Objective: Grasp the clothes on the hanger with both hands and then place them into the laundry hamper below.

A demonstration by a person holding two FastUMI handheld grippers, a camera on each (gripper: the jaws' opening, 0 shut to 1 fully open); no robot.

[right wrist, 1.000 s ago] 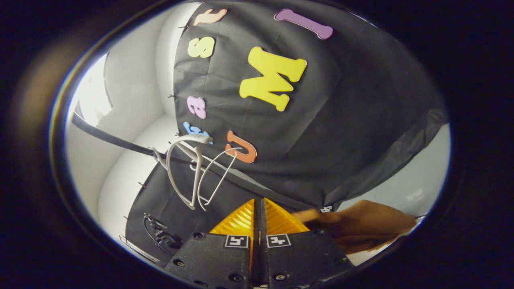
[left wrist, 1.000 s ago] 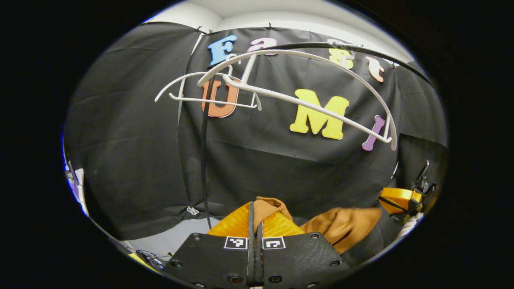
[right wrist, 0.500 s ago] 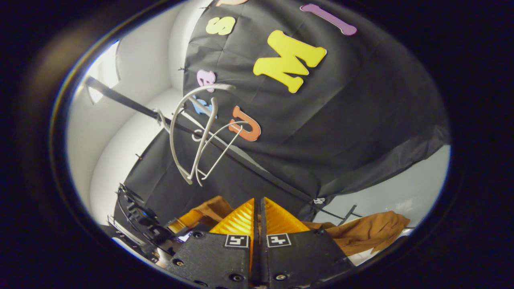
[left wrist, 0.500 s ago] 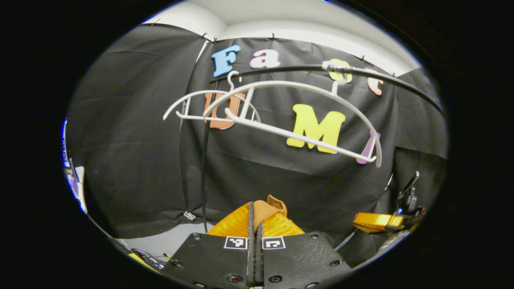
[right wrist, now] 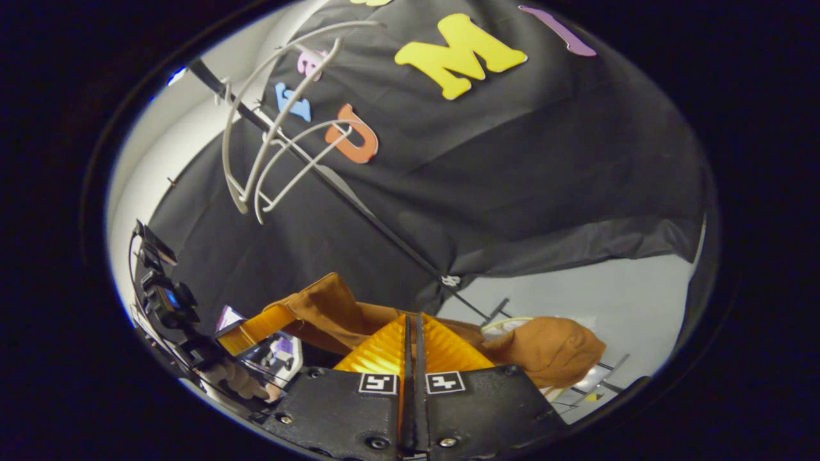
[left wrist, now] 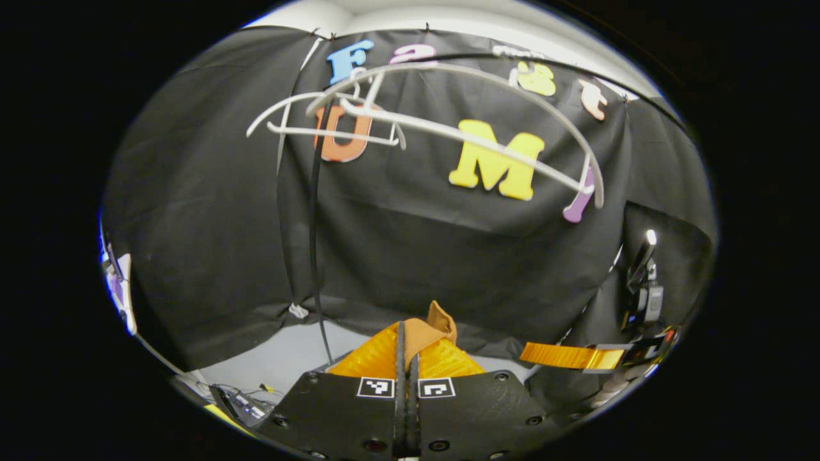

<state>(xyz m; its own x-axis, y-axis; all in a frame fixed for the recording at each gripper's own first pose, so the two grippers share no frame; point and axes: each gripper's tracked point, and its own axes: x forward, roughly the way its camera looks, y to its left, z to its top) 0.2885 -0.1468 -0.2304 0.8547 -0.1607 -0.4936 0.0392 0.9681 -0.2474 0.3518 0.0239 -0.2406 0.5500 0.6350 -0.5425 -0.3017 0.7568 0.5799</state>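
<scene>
Left tongs (left wrist: 405, 346) pinching brown garment (right wrist: 544, 346), right tongs (right wrist: 413, 339) likewise, hamper hidden.

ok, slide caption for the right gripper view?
Right gripper shut on brown garment, pulled off the bare white hangers.

Bending strongly toward the edges of both views, curving the white hangers (left wrist: 442, 121). Glowing brightest along the pale wall (right wrist: 138, 166) at upper left. Staying dim yet sharp across the dark cloth.

Brown garment (right wrist: 551, 349) in closed hand-held gripper (right wrist: 412, 333)
</scene>
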